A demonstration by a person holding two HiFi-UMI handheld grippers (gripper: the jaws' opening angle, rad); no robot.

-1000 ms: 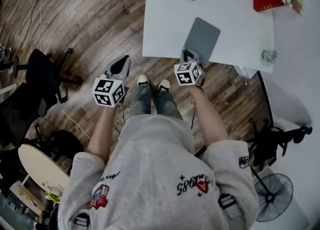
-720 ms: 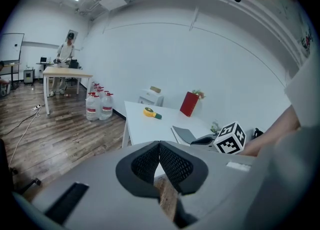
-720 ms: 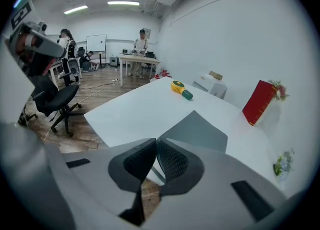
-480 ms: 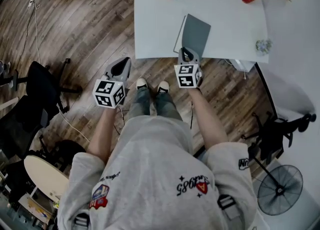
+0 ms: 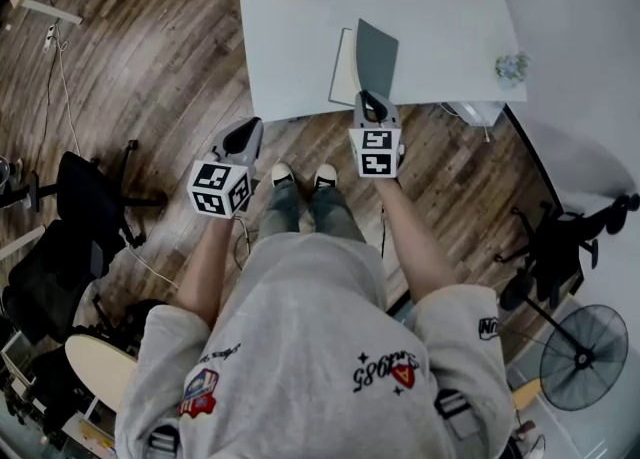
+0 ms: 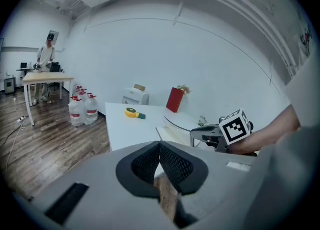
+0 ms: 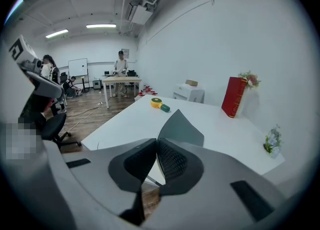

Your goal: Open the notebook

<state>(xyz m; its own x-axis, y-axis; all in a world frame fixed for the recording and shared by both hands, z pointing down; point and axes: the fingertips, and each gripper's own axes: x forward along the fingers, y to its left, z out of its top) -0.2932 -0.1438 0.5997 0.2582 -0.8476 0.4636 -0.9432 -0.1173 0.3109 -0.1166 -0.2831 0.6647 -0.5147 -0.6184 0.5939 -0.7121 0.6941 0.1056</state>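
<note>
Pinched the notebook [image 5: 344, 65] cover [image 5: 376, 50] in the right gripper [image 5: 372, 105], jaws just narrowed further onto it, at the table [image 5: 290, 47] edge, twelve o'clock. Held it upright, judged mid-opening. Held the left gripper [image 5: 243, 135] closed, empty, at nine o'clock, clear of the swing.

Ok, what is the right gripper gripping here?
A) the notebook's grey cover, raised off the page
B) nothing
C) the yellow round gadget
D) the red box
A: in the head view the right gripper pinches the near edge of the grey cover, which stands tilted up off the white page; its jaws have just been closing on that cover.
</note>
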